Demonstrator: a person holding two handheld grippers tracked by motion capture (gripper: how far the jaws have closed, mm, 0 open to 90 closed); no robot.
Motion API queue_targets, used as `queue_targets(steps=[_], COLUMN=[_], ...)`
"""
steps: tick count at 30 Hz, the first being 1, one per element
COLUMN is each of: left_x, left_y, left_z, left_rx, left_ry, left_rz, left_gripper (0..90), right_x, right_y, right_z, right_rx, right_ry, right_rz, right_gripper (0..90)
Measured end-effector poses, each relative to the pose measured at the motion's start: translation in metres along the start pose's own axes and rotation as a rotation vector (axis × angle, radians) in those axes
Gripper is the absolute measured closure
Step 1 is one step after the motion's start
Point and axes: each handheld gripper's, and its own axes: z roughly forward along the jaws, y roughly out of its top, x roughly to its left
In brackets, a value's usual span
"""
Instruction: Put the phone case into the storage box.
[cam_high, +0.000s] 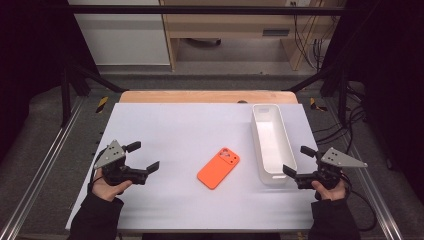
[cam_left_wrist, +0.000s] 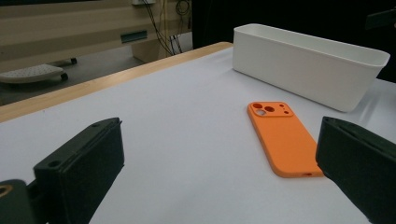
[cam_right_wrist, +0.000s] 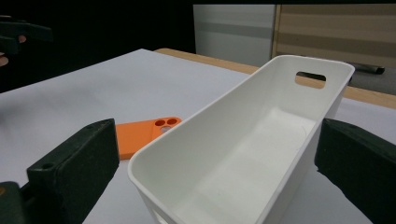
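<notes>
left gripper (cam_high: 146, 156) fingers released | right gripper (cam_high: 298, 160) fingers released | orange phone case (cam_high: 218, 168) between | white bin (cam_high: 289, 145) just beside right

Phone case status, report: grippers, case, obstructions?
Left gripper and right gripper open, holding nothing. Orange phone case flat on table, untouched. White bin beside it; path clear.

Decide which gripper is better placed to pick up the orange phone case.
Probably the left gripper: its open jaws point across bare table at the orange phone case. The right gripper, also open, faces the white bin standing between.
</notes>
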Motion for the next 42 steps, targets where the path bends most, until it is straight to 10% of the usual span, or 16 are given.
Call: queue_targets(steps=[42], left_x=[-0.039], left_y=[0.020], left_z=[0.044], left_rx=[0.110], left_ry=[-0.025], left_rz=[0.008], left_gripper=[0.6], right_x=[0.000], right_y=[-0.001], right_z=[0.001], right_rx=[0.015], right_ry=[-0.017], right_rz=[-0.007], right_gripper=[0.4])
